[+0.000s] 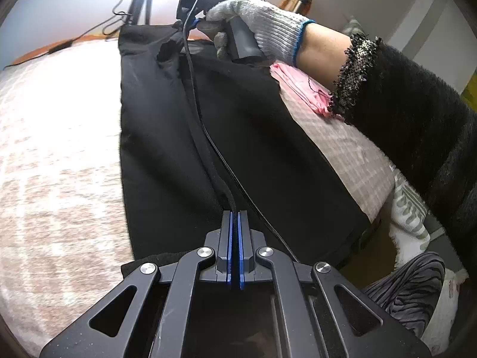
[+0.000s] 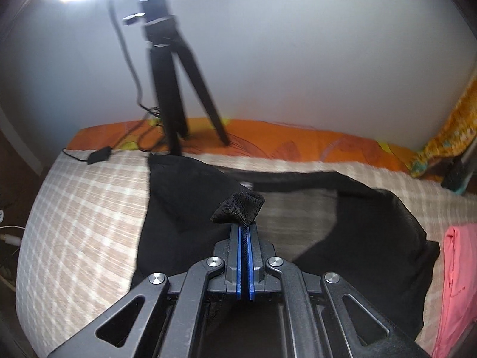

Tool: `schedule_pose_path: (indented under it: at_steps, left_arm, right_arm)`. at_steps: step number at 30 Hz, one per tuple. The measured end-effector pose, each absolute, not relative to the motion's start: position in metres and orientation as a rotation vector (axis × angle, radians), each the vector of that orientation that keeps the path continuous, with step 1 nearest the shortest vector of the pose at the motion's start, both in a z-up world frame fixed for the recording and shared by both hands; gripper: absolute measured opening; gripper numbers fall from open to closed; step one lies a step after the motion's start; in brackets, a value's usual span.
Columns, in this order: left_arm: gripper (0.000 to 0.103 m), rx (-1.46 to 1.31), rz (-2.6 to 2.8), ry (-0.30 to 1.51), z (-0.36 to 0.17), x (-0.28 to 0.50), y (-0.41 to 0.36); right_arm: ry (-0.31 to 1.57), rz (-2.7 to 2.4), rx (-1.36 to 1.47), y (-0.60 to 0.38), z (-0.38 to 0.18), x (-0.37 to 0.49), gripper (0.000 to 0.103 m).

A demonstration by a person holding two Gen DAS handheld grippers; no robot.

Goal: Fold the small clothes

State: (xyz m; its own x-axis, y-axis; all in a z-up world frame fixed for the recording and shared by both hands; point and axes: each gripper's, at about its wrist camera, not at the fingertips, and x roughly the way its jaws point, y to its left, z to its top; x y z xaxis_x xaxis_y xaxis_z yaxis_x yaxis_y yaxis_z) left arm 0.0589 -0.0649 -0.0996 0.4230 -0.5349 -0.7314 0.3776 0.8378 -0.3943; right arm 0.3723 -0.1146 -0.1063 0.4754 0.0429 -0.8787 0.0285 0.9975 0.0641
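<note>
A black garment (image 1: 167,137) lies spread on the checked bedspread (image 1: 53,149). My left gripper (image 1: 235,213) is shut on the garment's near edge, pinching a fold of black fabric. My right gripper (image 2: 245,226) is shut on a bunch of black mesh fabric (image 2: 238,207) of the same garment (image 2: 184,208), held above the bed. In the left wrist view the right gripper (image 1: 193,24) is at the garment's far end, held by a gloved hand (image 1: 262,26). The fabric hangs stretched between the two grippers.
A pink garment (image 2: 459,271) lies at the right of the bed, also seen in the left wrist view (image 1: 301,86). A black tripod (image 2: 176,83) with cables stands at the far edge on an orange sheet (image 2: 298,146). Striped and patterned cloths (image 1: 411,283) lie at the right.
</note>
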Motion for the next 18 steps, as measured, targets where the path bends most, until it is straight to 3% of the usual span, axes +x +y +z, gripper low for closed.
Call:
schedule_pose_path:
  at_steps: [5,8,9,11,13,18]
  left_arm:
    - [0.001,-0.152,-0.584,1.001,-0.104,0.062,-0.074]
    - [0.001,-0.142,-0.601,1.026,-0.108,0.062,-0.08]
    - [0.001,-0.129,-0.594,1.029,-0.109,0.061,-0.082]
    - [0.012,-0.12,-0.598,1.041,-0.11,0.061,-0.083]
    - [0.024,-0.14,-0.629,1.06,-0.109,0.059,-0.085]
    - [0.027,-0.117,-0.689,1.038,-0.099,0.043,-0.086]
  right_arm:
    - [1.094,-0.004,0.087,-0.137,-0.118,0.369,0.0]
    - [1.13,0.018,0.09,-0.143,-0.127,0.368,0.006]
    - [1.131,0.007,0.084,-0.145,-0.129,0.367,0.023]
    - [1.121,-0.01,0.086,-0.151,-0.129,0.362,0.041]
    - [1.119,-0.011,0.099,-0.155,-0.127,0.359,0.041]
    - [1.089,-0.009,0.127,-0.169,-0.109,0.343,0.041]
